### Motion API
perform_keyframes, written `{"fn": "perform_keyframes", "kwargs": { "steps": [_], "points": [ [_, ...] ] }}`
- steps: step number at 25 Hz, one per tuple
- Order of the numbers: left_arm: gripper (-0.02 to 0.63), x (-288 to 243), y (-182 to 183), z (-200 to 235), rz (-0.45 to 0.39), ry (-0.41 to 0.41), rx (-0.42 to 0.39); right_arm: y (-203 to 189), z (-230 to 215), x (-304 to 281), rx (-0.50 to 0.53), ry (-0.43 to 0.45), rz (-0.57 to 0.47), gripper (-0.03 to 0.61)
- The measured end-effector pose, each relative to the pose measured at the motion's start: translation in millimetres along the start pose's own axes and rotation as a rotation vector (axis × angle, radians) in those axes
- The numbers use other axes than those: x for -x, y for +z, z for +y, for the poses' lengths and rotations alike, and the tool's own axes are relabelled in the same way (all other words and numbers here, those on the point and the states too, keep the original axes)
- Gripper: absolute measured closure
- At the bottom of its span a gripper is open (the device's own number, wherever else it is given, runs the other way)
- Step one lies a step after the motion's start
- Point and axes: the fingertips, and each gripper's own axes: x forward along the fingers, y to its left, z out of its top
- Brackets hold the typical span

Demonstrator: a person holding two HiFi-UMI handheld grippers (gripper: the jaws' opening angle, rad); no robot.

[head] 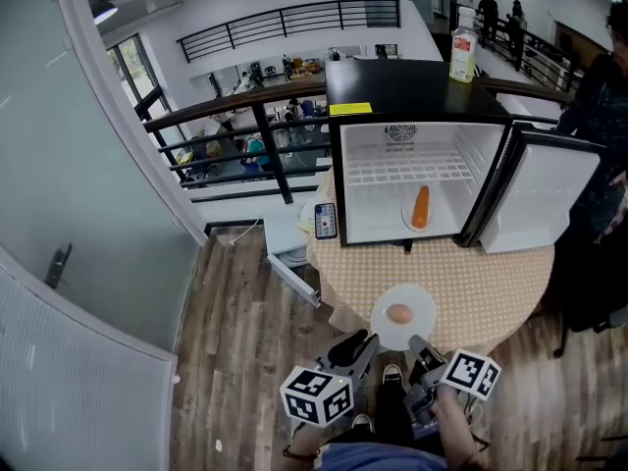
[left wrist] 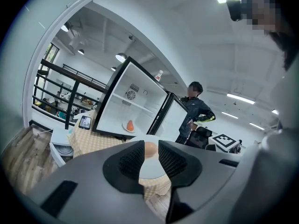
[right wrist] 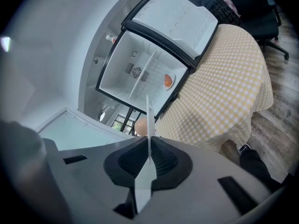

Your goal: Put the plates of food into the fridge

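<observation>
A white plate (head: 416, 305) with a round tan piece of food (head: 399, 313) is at the front edge of the checked table (head: 491, 283). My right gripper (head: 420, 343) is shut on its near rim; in the right gripper view the plate (right wrist: 148, 120) runs edge-on between the jaws of the gripper (right wrist: 149, 157). My left gripper (head: 365, 341) is just left of the plate, open, with the plate (left wrist: 150, 169) visible through the gap of the gripper (left wrist: 150, 160). The small fridge (head: 412, 180) stands open, and a plate with a carrot (head: 420, 209) lies on its floor.
The fridge door (head: 540, 199) swings out to the right. A person (head: 599, 96) stands beside it. A phone (head: 326, 220) lies on the table left of the fridge, and a bottle (head: 462, 55) stands on top. A railing (head: 245, 116) runs at the left.
</observation>
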Motion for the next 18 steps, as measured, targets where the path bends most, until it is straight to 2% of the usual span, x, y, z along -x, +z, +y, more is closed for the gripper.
{"fn": "perform_keyframes", "kwargs": {
  "steps": [5, 11, 18],
  "points": [
    [0.511, -25, 17, 15, -0.003, 0.001, -0.034, 30, 1, -38, 0.001, 0.01, 0.033, 0.552],
    [0.511, -62, 45, 36, -0.031, 0.042, -0.025, 75, 3, -81, 0.013, 0.031, 0.07, 0.552],
    [0.511, -103, 61, 49, -0.038, 0.072, -0.017, 119, -1, -118, 0.004, 0.056, 0.096, 0.552]
  ]
}}
